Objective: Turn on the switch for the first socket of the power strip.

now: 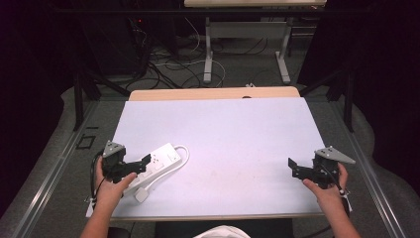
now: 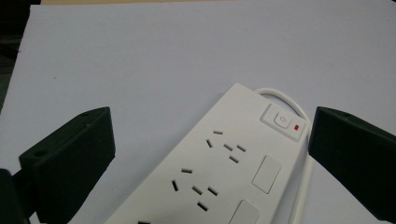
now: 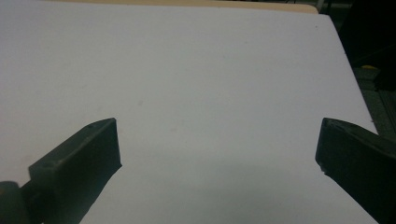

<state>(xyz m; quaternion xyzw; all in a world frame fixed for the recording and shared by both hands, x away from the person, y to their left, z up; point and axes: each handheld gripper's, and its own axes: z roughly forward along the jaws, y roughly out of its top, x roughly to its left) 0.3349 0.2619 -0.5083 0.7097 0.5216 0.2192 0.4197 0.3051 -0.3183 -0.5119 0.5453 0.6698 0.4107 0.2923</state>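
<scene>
High view: a white power strip (image 1: 157, 161) is seen lying flat near the front left corner of the desk (image 1: 237, 134), angled from the front left edge toward the middle. Its white cable (image 1: 184, 152) is looped round the far end and run back along the strip's side; a white plug (image 1: 141, 194) is seen at the front edge, just beside the left hand (image 1: 110, 187).

Left gripper (image 1: 143, 162) is held over the strip's near half, jaws spread wide, nothing pinched. Left gripper view: the strip (image 2: 219, 172) is framed between the two jaws, apart from both; sockets, a switch (image 2: 281, 120) with a red indicator and the cable (image 2: 299, 186) alongside are visible.

Right gripper (image 1: 292, 168) is held near the front right corner of the desk, well apart from the strip, jaws also spread, nothing between them. Right gripper view: bare desk surface (image 3: 210, 93) is seen between the jaws.

Handling, as judged: the strip is taken to be a rigid plastic shell, light to moderate in weight, smooth and somewhat slippery. A grip across the short width, on the long side walls near mid-length, is judged best. The switch and socket faces are best avoided. The cable is flexible and springy; drag and swing of the plug are to be expected if the strip is lifted.
</scene>
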